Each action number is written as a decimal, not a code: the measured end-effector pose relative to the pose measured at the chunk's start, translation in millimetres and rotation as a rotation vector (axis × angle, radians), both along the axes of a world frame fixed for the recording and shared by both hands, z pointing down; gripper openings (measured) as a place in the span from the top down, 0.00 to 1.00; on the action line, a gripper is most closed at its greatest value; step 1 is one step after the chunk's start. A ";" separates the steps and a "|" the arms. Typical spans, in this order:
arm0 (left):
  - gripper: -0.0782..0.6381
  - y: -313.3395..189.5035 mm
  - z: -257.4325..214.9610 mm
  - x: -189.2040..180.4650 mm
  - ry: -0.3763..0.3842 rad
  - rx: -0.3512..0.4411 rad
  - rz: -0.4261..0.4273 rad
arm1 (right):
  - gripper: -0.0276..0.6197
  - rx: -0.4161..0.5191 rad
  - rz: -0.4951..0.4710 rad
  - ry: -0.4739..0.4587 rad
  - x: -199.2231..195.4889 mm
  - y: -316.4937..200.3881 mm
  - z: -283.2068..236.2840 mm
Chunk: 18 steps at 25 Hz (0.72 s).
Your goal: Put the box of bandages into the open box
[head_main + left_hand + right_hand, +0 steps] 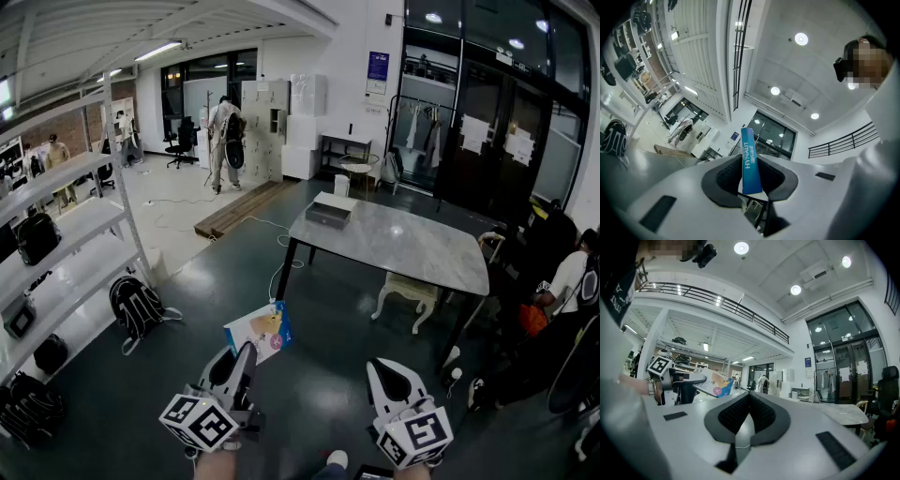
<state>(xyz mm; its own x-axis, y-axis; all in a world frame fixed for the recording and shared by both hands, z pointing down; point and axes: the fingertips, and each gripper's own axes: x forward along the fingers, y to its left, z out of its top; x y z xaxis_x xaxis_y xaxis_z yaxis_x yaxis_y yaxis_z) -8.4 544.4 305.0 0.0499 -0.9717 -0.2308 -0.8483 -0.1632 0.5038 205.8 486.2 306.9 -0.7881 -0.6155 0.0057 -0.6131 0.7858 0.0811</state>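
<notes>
The box of bandages [260, 332], blue and white with an orange picture, is held up in the air by my left gripper [246, 352] at the bottom left of the head view. In the left gripper view its blue edge [750, 161] stands upright between the pads of that gripper [750, 174]. My right gripper [382, 367] sits low on the right, and its jaws [749, 400] are shut with nothing in them. It also sees the bandage box [716, 385] off to its left. The open box [328, 214], dark grey, lies on the far left corner of the marble table [412, 246], well ahead of both grippers.
White shelves [66, 234] with dark bags run along the left. A backpack [136, 306] lies on the floor beside them. A white chair [408, 291] stands under the table. A seated person [567, 277] is at the right, another person [225, 131] far back, and a wooden pallet [234, 211].
</notes>
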 end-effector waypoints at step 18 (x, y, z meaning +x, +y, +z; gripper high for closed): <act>0.77 -120.8 -4.2 -2.7 -0.006 -0.002 -0.109 | 0.92 0.002 -0.046 -0.060 -2.6 -148.5 -12.6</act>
